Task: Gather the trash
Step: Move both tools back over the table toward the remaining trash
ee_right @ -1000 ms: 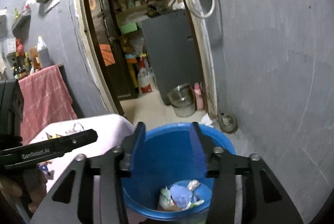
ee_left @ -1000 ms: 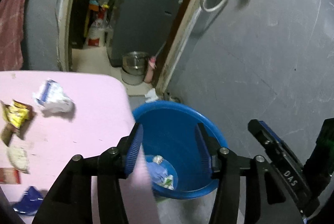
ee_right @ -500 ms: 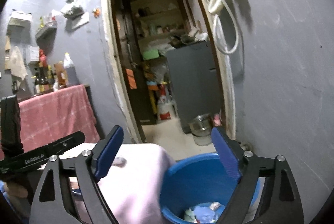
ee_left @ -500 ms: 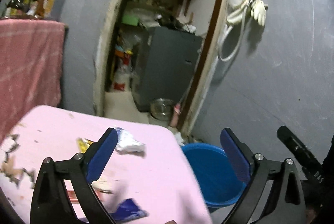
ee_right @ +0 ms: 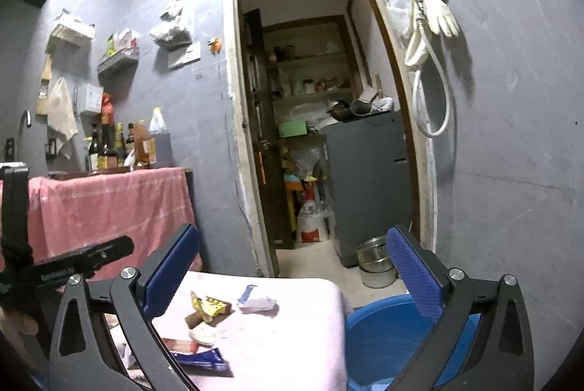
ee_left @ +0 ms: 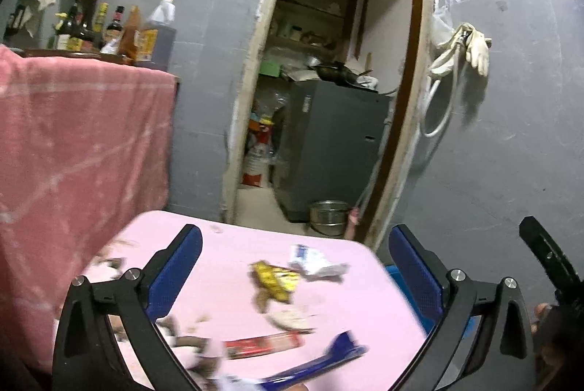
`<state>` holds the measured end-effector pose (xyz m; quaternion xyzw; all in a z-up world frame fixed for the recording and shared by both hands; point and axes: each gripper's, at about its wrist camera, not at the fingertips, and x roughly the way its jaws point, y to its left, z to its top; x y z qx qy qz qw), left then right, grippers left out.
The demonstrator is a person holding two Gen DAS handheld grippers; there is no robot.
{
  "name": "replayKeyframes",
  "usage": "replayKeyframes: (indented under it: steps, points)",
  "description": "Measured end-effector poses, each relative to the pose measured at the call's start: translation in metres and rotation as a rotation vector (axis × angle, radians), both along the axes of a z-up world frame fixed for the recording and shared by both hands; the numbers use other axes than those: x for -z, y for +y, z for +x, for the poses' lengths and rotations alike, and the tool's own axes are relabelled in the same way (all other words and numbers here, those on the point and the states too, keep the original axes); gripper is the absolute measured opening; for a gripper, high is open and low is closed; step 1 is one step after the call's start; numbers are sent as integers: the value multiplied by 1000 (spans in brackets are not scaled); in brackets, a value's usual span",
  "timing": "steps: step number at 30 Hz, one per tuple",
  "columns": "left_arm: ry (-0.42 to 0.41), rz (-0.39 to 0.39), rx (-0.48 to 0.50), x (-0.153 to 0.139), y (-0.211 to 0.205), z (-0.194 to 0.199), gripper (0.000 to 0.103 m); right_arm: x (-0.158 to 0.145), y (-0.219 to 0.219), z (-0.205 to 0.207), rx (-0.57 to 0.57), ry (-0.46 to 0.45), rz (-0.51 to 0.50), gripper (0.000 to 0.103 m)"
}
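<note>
Overhead of the pink table (ee_left: 226, 267), the left gripper (ee_left: 295, 278) is seen with its blue-padded jaws spread wide and opening, nothing caught between them. Likewise the right gripper (ee_right: 292, 278) is held with jaws wide and opening, and nothing is pinched there either. Trash is found scattered on the pink tabletop: a crumpled white-and-blue wrapper (ee_left: 315, 261) lies toward the far right corner, a yellow snack packet (ee_left: 273, 279) just beside it on the near side, a pale crumpled scrap (ee_left: 288, 318) nearer still, then a flat red wrapper (ee_left: 261, 347) and a blue foil wrapper (ee_left: 317, 363) at the near edge. More dark bits are noted along the left side of the table, too blurred to be identified. In the right wrist view the same litter is seen in a loose cluster on the table. A blue basin (ee_right: 383, 340) is set on the floor just beside the table's right edge; part of it is hidden behind the right gripper's right finger, and only a pale patch at its bottom rim is made out. Beyond the table an open doorway (ee_right: 310, 99) is seen, with a grey cabinet (ee_right: 368, 179) and a steel pot (ee_right: 376, 263) on the floor inside. A pink cloth (ee_right: 109, 205) is draped over a counter at the left, with bottles (ee_right: 124, 146) lined up on top.
</note>
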<state>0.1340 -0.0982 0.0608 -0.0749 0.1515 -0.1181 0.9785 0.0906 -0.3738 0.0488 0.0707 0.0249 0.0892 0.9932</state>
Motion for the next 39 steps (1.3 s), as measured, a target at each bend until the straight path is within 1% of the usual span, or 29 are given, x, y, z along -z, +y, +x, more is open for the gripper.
replayKeyframes:
  steps: [2,6,9,13,21,27,29,31,32,33,34,36,37,39]
  points:
    - [6,12,-23,3,15,-3,100,2,8,-2,-8,3,-10,103]
    - [32,11,-54,15,39,-7,100,8,23,2,-35,20,-25,103]
    - [59,6,-58,23,52,-7,100,12,33,6,-55,36,-35,103]
    - [112,0,-51,36,65,-2,100,22,47,16,-89,84,-56,103]
    - [234,-12,12,59,69,13,100,42,60,35,-144,212,-87,103]
    - [322,-17,83,73,61,22,98,55,60,44,-143,291,-105,103]
    - [342,-8,104,76,54,25,93,57,59,48,-140,317,-109,102]
    - [366,11,125,80,48,28,82,60,58,52,-146,336,-107,99]
    - [376,19,135,82,46,30,78,61,58,55,-149,346,-106,98]
    - [386,24,147,83,43,31,70,63,59,57,-153,359,-107,96]
    - [396,30,159,86,41,33,66,65,59,60,-156,374,-108,95]
    - [405,44,177,87,38,35,62,68,61,65,-164,393,-108,87]
    - [409,53,189,88,36,36,59,70,62,68,-169,409,-111,86]
    - [418,74,213,90,32,39,56,73,62,71,-174,427,-113,85]
